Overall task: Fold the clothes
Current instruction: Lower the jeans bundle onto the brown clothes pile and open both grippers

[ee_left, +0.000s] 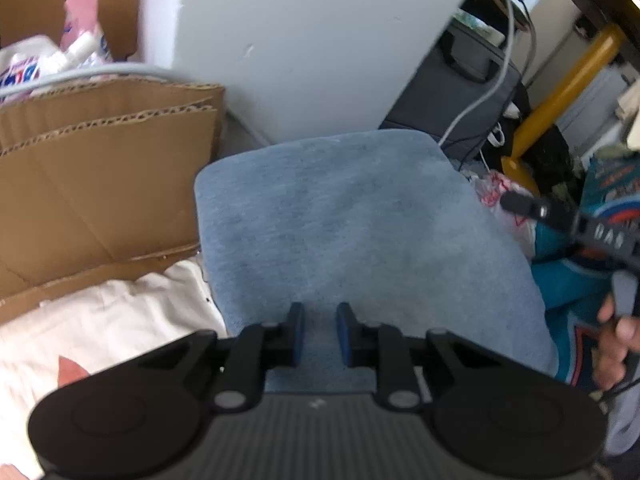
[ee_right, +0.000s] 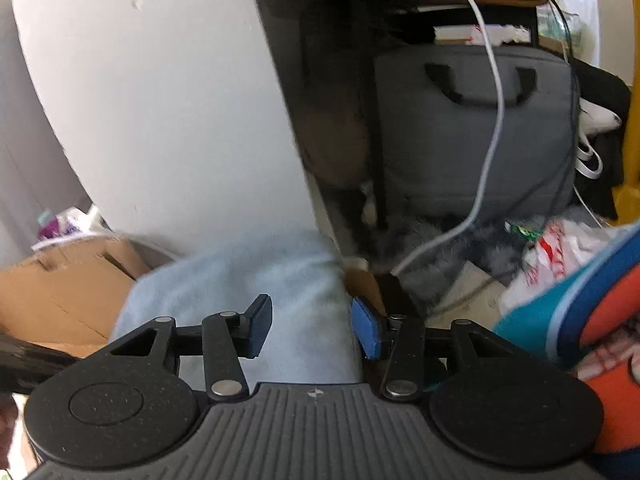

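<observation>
A folded light blue garment (ee_left: 360,232) lies flat in the middle of the left wrist view. My left gripper (ee_left: 320,332) hovers over its near edge, jaws a narrow gap apart with nothing pinched between the blue pads. In the right wrist view, the same blue garment (ee_right: 240,280) lies under my right gripper (ee_right: 312,328), which is open above the garment's right edge. One black finger (ee_left: 520,203) of the right gripper and a person's hand (ee_left: 612,340) show at the right of the left view. A teal and orange jersey (ee_left: 568,288) lies to the right, and a cream garment (ee_left: 120,320) to the left.
Flattened cardboard (ee_left: 100,184) stands at the left and a white panel (ee_left: 300,40) behind the blue garment. A grey bag (ee_right: 472,128) with a white cable (ee_right: 492,120) across it sits at the back right, near plastic bags (ee_right: 552,256) and a yellow post (ee_left: 560,96).
</observation>
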